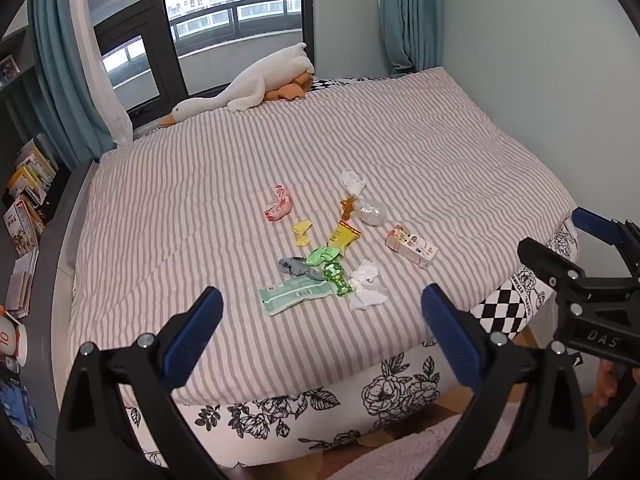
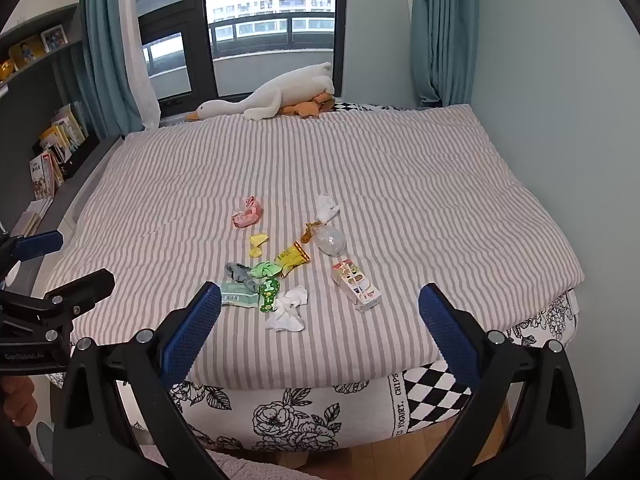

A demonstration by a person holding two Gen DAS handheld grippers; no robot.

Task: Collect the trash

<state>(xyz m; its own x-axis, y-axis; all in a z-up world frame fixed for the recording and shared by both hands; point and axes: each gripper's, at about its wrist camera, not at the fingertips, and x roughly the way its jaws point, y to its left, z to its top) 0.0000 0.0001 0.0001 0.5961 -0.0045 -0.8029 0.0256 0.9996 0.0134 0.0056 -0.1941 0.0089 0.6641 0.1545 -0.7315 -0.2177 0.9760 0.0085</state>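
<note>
Crumpled trash (image 1: pixel 320 252) on striped bedspread (image 1: pixel 440 168) | beyond both claws, untouched | left claw (image 1: pixel 320 320), right claw (image 2: pixel 320 316) agape, empty

A bed (image 1: pixel 400 152) covered by a grey-and-white striped quilt fills most of the room; below the quilt hangs a sheet (image 2: pixel 296 416) printed with black flowers and a checkered panel. A white plush goose (image 2: pixel 280 98) lies at the far edge of the bed, before a dark-framed window (image 2: pixel 272 20) that lets in daylight and looks onto a balcony rail and apartment blocks. Teal curtains (image 2: pixel 440 40) hang on both sides. The wall (image 1: pixel 540 60) is pale blue-green. Shelves with books (image 1: pixel 28 192) line the left side. The floor (image 2: pixel 460 452) is light wood.
</note>
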